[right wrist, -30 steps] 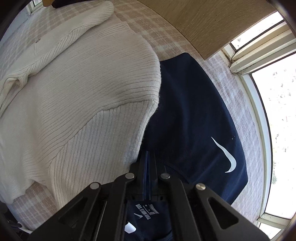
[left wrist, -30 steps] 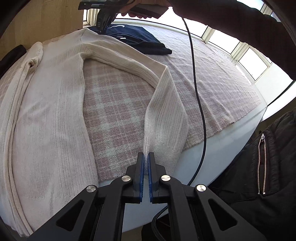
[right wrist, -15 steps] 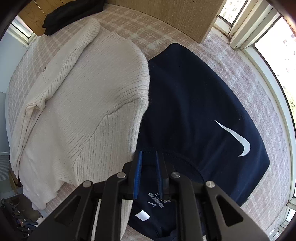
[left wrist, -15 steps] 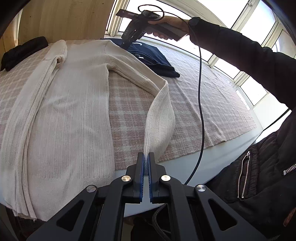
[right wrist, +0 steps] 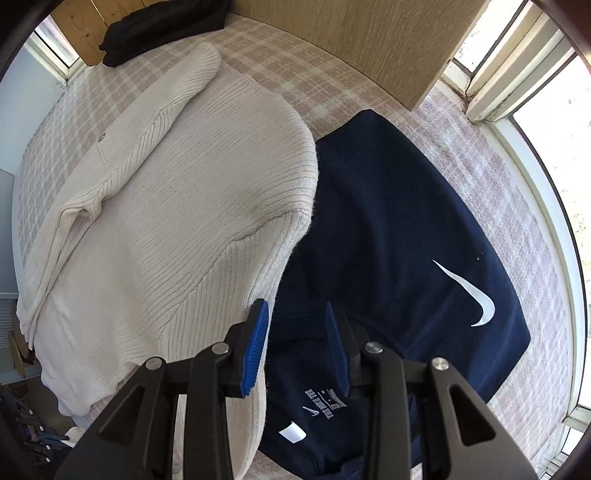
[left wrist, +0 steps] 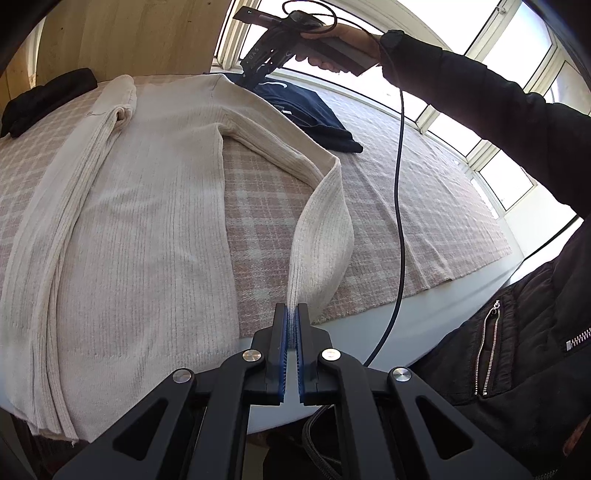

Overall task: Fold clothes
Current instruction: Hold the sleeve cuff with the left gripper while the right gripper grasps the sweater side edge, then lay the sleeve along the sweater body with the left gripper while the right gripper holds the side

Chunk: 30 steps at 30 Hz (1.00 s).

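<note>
A cream ribbed sweater (left wrist: 147, 221) lies flat on a pink plaid cloth (left wrist: 406, 206), its far side folded in. My left gripper (left wrist: 292, 309) is shut on the cuff of the near sleeve (left wrist: 321, 229), which rises off the cloth and bends at the elbow. My right gripper (right wrist: 295, 314) points straight down over the sweater's shoulder (right wrist: 221, 206), where it overlaps a navy T-shirt (right wrist: 388, 221). Its jaws are opening and nothing is pressed between the pads. In the left wrist view a hand holds the right gripper (left wrist: 248, 75) above the far shoulder.
A black folded garment (right wrist: 166, 26) lies at the far corner by a wooden panel (right wrist: 351, 44). Windows (left wrist: 498, 177) run along the table's far and right sides. A black cable (left wrist: 397, 221) hangs over the cloth. A person in a black jacket (left wrist: 517, 350) stands at the table's near right edge.
The right gripper's jaws went from shut to open, and it rose off the sweater's shoulder. The left gripper kept its hold on the cuff and lifted the sleeve slightly.
</note>
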{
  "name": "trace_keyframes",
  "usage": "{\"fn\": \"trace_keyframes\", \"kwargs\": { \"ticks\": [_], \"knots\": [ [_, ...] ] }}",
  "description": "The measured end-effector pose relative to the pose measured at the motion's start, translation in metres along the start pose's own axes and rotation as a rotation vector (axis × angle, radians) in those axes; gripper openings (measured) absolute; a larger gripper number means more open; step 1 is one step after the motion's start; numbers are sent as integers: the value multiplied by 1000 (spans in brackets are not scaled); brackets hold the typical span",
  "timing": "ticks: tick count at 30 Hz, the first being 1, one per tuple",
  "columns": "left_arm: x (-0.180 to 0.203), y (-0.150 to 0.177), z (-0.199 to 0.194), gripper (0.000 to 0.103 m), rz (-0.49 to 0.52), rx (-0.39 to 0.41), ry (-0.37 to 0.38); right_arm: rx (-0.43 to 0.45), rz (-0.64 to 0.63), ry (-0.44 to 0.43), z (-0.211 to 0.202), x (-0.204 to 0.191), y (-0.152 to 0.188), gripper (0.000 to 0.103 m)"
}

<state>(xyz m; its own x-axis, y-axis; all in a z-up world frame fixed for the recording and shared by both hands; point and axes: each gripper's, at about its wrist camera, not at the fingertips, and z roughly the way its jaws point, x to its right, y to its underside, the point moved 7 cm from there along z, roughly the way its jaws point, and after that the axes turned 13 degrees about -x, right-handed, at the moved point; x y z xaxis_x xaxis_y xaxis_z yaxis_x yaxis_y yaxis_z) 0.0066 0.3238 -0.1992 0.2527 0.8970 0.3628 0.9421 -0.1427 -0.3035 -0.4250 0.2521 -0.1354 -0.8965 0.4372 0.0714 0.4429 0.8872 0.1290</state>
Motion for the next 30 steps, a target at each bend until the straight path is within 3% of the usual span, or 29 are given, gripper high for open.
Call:
{"fn": "trace_keyframes", "kwargs": {
  "ticks": [7,15,19,26,28,30],
  "knots": [
    [-1,-1,2,3,-9,1,6,-30,-12,-41,7,-8,-1,32],
    [1,0,6,3,-11,-11,8,10,16,-163,-7,-8,-2,32],
    [1,-1,7,3,-11,-18,6,-15,-7,-83,2,-6,2,32],
    [1,0,5,3,-13,-11,2,-89,-39,-51,27,-16,4,31],
    [0,1,3,3,-21,-1,3,-94,-35,-74,29,-20,4,5],
    [-1,3,0,3,-33,15,3,-96,-11,-94,26,-21,4,5]
  ]
}}
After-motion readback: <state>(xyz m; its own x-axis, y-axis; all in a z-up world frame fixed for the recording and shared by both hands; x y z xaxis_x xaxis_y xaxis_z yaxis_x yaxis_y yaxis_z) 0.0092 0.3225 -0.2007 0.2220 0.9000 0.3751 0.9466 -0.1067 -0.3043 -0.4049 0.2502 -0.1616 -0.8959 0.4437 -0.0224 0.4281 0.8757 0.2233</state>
